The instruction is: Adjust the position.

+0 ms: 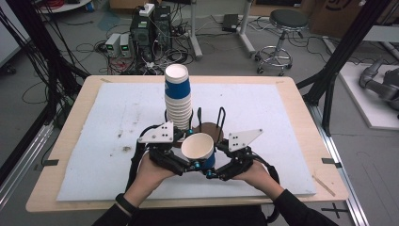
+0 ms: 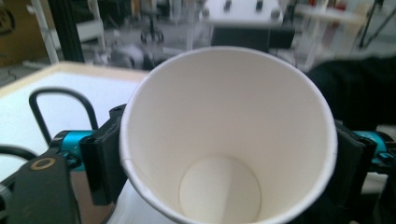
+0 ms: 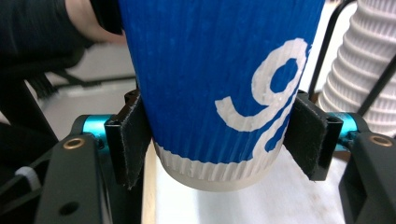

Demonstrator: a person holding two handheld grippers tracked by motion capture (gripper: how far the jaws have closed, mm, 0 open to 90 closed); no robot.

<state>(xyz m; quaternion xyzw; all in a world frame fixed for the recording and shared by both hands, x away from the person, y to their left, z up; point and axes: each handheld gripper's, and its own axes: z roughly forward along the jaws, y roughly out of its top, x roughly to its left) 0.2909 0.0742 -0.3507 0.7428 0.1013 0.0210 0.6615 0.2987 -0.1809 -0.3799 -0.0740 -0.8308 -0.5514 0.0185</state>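
Both grippers hold one blue paper cup (image 1: 199,151) near the table's (image 1: 282,141) near edge, just in front of the tall cup stack (image 1: 178,96). The left gripper (image 1: 192,165) and right gripper (image 1: 210,172) each have their jaws closed against the cup's sides. Two grips on thin paper could crush or twist it if the hands drift apart. The left gripper view shows the empty white inside; the right gripper view shows the ribbed blue wall and white print

I see a blue ribbed paper cup (image 1: 199,149), white inside, empty, tilted toward me, clamped between both grippers' jaws, just before the cup stack (image 1: 178,96).
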